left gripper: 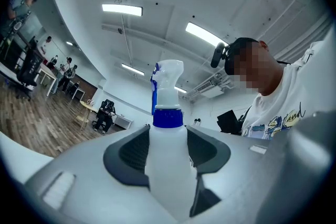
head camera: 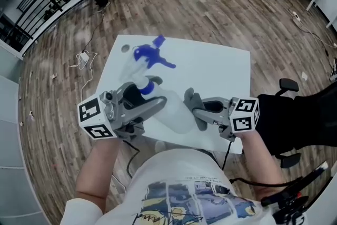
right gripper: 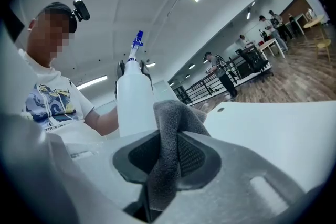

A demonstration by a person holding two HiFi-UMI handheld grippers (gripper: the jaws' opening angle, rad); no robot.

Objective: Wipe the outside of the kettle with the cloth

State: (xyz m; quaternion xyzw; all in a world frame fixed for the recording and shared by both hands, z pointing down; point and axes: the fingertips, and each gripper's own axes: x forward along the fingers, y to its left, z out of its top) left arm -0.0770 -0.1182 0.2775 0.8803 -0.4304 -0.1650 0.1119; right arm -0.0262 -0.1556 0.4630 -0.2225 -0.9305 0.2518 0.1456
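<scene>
head view: from your head, steeply down on the white table [head camera: 221, 68].
left gripper view: close along its jaws, angled up, back toward you.
right gripper view: same, mirrored.
shared: spray bottle [head camera: 175, 109], in all three views.

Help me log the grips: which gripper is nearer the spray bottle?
Left. The left gripper is clamped on the spray bottle; the right gripper, shut on the grey cloth, sits beside the bottle, on its right in the head view.

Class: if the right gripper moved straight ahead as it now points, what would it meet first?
Probably the white spray bottle held in the left gripper; the right gripper's grey cloth would touch first.
</scene>
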